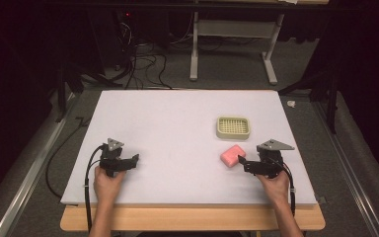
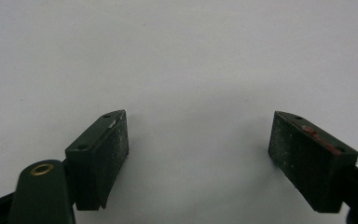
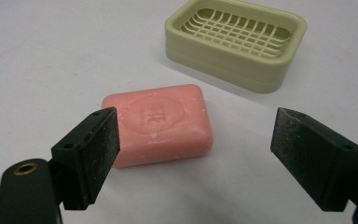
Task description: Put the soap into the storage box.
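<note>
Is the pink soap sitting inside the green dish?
No, the pink soap lies flat on the white table, apart from the green dish, whose grid is bare.

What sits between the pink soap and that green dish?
Nothing: bare white table separates the pink soap bar from the green soap dish, seen in the right gripper view.

Only marking I can find: an embossed stamp inside an oval on the top face of the pink soap bar (image 3: 161, 123), seen in the right gripper view just in front of the green soap dish (image 3: 237, 42). Characters too soft to read. I see nothing legible on the dish.
</note>
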Available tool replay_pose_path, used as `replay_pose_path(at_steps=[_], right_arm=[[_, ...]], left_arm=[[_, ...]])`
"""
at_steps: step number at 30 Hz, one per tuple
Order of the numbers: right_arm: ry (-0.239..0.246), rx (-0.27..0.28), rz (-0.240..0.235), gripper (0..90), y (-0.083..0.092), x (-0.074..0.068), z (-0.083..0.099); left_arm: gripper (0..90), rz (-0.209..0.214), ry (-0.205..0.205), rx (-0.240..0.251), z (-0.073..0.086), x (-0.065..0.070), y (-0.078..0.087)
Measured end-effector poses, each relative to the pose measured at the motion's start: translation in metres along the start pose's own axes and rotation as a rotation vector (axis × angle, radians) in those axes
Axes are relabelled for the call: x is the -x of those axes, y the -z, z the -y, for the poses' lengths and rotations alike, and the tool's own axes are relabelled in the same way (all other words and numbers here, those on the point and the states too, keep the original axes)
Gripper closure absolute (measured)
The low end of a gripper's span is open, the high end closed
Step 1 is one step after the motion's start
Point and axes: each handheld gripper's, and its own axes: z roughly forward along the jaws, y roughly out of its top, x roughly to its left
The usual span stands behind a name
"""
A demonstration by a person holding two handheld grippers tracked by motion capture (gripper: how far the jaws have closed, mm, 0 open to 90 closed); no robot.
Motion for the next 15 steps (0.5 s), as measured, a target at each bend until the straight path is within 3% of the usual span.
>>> replay_pose_path(at_steps=[15], right_arm=[[0.030,-0.012,-0.034,13.8,-0.010,-0.013,-0.006]], left_arm=[[20.7,0.000,0.000,0.000,0.000,0.000,0.000]])
